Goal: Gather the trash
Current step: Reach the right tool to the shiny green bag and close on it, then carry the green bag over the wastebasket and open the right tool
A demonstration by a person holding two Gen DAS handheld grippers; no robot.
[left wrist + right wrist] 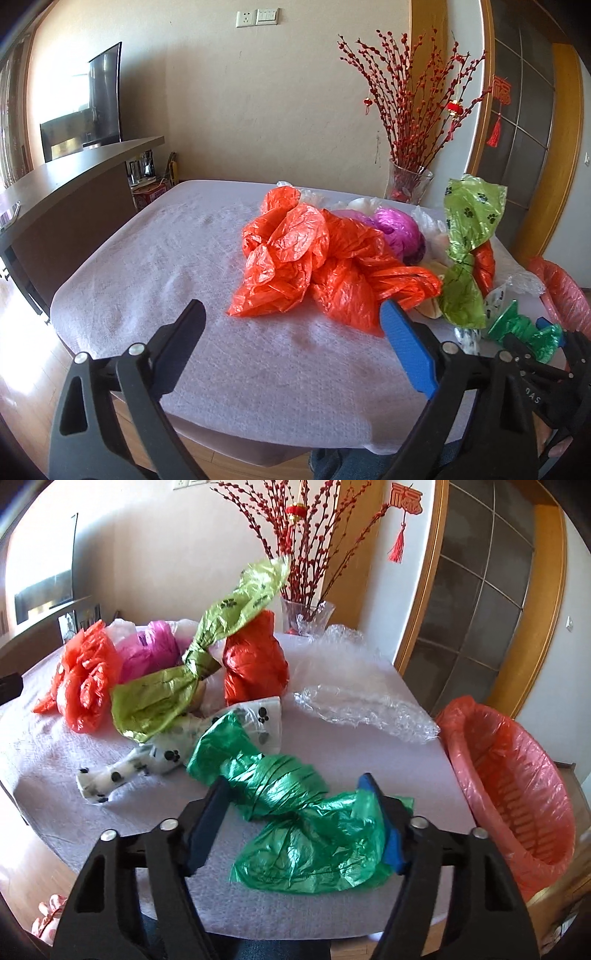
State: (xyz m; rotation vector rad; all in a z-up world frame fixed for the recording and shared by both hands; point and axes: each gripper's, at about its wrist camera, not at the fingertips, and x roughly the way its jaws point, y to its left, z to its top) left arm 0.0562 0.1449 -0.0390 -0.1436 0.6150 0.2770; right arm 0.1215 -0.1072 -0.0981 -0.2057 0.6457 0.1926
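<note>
My left gripper (291, 310) hangs open over the cloth-covered table (147, 258), nothing between its fingers. A crumpled orange bag (295, 258) lies just ahead, its near edge beside the blue right pad. My right gripper (295, 781) is closed around a twisted green bag (295, 812) lying on the table; the film touches the black finger and laps over the blue pad. Behind it lie a white paw-print bag (162, 757), a lime paw-print bag (166, 698), a purple bag (147, 650) and a small orange bag (255, 661).
A basket lined with a red bag (517, 775) stands off the table's right edge. Bubble wrap (362, 709) lies at the right of the table. A glass vase with red branches (408, 181) stands at the far edge. A dark counter (74, 177) runs along the left.
</note>
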